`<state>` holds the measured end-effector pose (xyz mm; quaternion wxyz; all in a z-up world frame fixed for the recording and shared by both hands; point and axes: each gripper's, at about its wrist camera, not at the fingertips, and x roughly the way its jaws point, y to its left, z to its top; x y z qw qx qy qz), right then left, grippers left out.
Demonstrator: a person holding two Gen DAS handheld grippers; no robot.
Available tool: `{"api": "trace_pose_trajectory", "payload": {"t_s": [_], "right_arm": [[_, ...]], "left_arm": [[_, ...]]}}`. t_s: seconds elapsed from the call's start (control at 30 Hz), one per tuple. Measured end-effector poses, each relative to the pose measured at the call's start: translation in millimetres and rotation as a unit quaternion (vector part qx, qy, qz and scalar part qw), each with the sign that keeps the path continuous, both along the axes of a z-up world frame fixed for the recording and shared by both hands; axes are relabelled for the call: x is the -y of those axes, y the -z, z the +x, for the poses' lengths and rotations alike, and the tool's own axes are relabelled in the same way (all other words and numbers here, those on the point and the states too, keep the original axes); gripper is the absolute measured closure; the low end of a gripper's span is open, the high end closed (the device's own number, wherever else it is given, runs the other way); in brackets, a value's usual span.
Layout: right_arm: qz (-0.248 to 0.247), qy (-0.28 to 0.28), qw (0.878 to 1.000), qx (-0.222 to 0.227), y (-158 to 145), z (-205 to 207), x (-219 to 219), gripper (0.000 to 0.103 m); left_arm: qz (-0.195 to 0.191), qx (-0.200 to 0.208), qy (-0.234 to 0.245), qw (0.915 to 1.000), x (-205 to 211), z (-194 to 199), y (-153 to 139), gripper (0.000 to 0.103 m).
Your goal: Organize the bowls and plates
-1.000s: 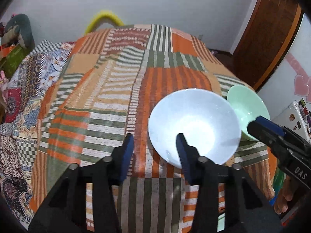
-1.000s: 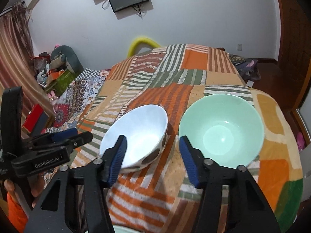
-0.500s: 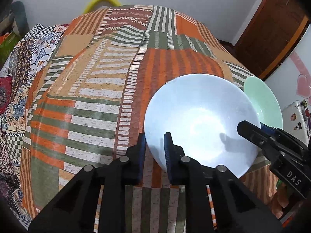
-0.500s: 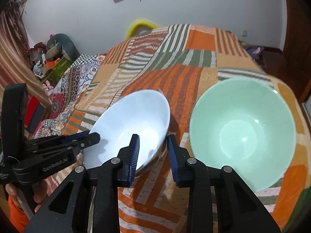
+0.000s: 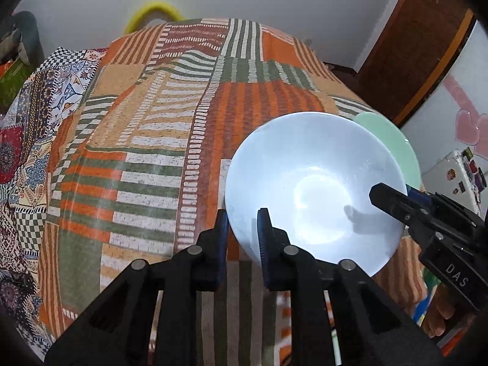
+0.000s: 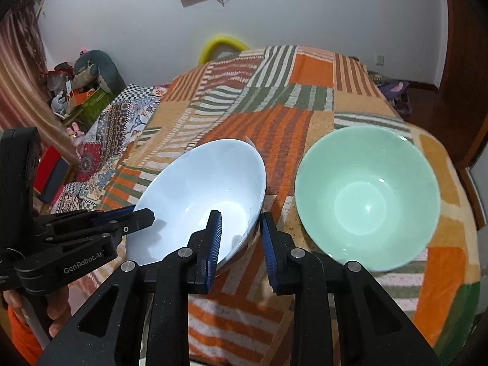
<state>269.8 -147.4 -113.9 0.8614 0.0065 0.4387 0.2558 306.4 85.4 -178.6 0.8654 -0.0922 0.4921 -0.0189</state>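
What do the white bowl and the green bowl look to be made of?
White bowl: glazed ceramic, glass or melamine; it is opaque with a glossy finish and a bright glare patch in its base. Green bowl: similarly glossy, pale mint, with small sharp highlights and a smooth, even rim. The pictures cannot settle ceramic against plastic. Both sit over a matte woven striped cloth.

Left wrist view: looks forward and down along its fingers (image 5: 219, 238) from the near edge of the bed (image 5: 146, 140), facing the far wall, close over the white bowl (image 5: 314, 189). Right wrist view: same near edge, further right, same facing, equally close. Shared: white bowl (image 6: 198, 201), green bowl (image 6: 369, 195) (image 5: 393, 143), striped cover, yellow arch (image 6: 222, 45) at far edge.
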Motion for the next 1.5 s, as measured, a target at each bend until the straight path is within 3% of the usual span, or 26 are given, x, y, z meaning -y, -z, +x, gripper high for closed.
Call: {"api": "trace_pose_trajectory", "payload": {"t_s": [0.5,0.77,1.23,1.5], "right_arm": [[0.015,-0.012,0.998,0.055,-51,-62,8,0.079],[0.023,-0.021,0.997,0.072,-64,-91,4,0.079],[0.032,-0.053,0.994,0.09,-72,-137,-6,0.079],[0.041,-0.074,0.993,0.084,-66,-153,-20,0.078]], "left_arm": [[0.008,0.054,0.006,0.9985,12,-82,-63,0.085],[0.02,0.077,-0.002,0.9968,14,-130,-88,0.085],[0.05,0.108,-0.028,0.9925,6,-206,-107,0.085],[0.042,0.11,-0.052,0.9917,-14,-231,-105,0.085]]}}
